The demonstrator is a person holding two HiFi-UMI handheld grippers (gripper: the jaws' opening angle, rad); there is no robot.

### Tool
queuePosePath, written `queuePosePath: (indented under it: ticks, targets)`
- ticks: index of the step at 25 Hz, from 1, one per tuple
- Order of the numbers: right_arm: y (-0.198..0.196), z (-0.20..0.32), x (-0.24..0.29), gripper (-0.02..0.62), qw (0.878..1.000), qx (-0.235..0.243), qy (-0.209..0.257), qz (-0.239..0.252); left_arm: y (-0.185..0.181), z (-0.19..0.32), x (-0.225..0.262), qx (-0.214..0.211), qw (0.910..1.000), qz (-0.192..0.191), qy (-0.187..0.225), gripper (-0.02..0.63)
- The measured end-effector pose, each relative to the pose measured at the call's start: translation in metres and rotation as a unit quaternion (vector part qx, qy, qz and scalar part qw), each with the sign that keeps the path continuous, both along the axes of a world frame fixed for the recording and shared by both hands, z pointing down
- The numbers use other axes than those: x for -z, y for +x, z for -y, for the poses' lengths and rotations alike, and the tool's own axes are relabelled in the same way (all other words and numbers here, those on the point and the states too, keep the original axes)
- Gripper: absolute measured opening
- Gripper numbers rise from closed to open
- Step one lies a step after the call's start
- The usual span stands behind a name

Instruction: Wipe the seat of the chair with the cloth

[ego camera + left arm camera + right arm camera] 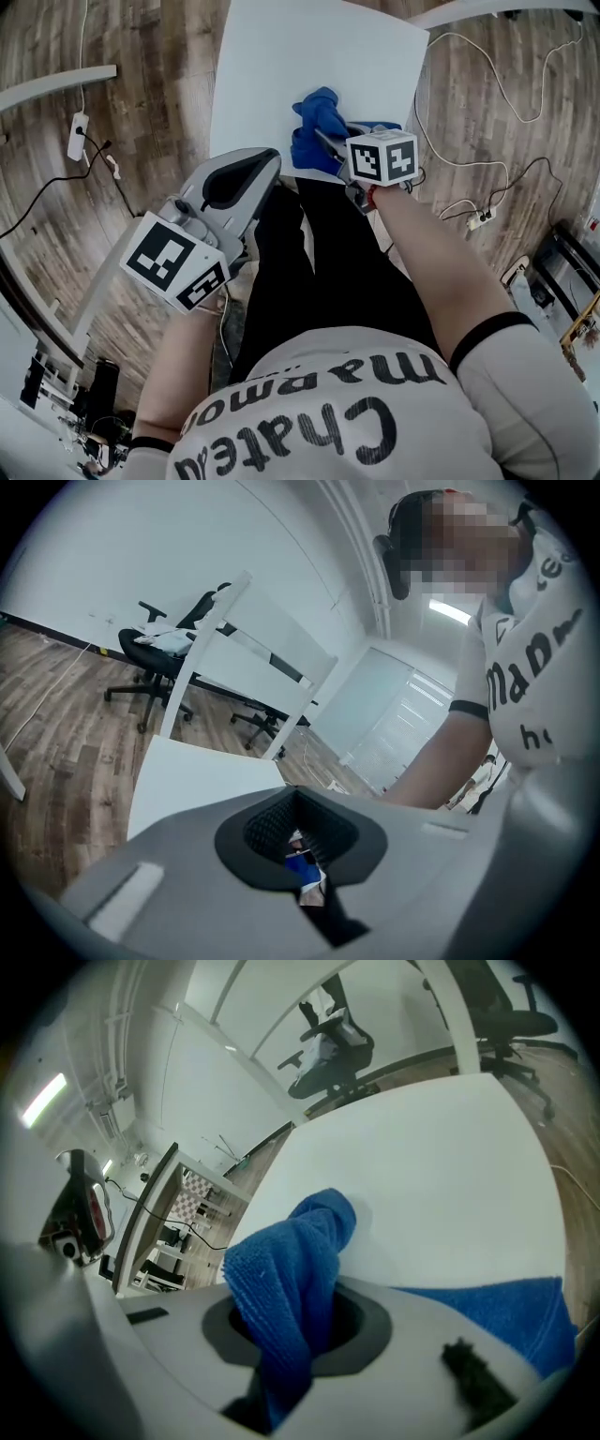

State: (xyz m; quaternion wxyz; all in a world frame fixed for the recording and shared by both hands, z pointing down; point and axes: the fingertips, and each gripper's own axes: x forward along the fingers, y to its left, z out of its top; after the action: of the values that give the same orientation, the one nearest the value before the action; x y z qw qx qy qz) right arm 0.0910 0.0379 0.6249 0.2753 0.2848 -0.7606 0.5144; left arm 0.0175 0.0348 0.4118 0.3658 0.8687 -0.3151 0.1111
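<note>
The white chair seat [281,84] stands on the wood floor [141,103] before the person, and the blue cloth [317,131] lies bunched at the seat's near edge, towards its right corner. The right gripper [328,145] has its 2 jaws clamped on a fold of that cloth, which pokes up through them in the right gripper view while the rest spreads on the seat beside them. The left gripper [265,164] hovers at the near edge further left, jaws pressed together with nothing between them. Print on the person's white shirt [356,422] reads partly "Chatea" and "marmon".
</note>
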Motion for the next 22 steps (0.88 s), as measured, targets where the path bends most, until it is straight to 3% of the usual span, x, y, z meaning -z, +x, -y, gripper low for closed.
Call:
queuePosePath:
  ticks: [12, 22]
  targets:
    - [0.094, -0.012, 0.003, 0.080, 0.993, -0.108, 0.016, -0.033, 0.043, 0.007, -0.002, -0.053, 0.9984, 0.017, 0.010, -0.008]
    - [0.146, -0.029, 0.002, 0.080, 0.985, -0.158, 0.014, -0.067, 0.047, -0.002, -0.002, -0.053, 0.9983, 0.022, 0.014, -0.008]
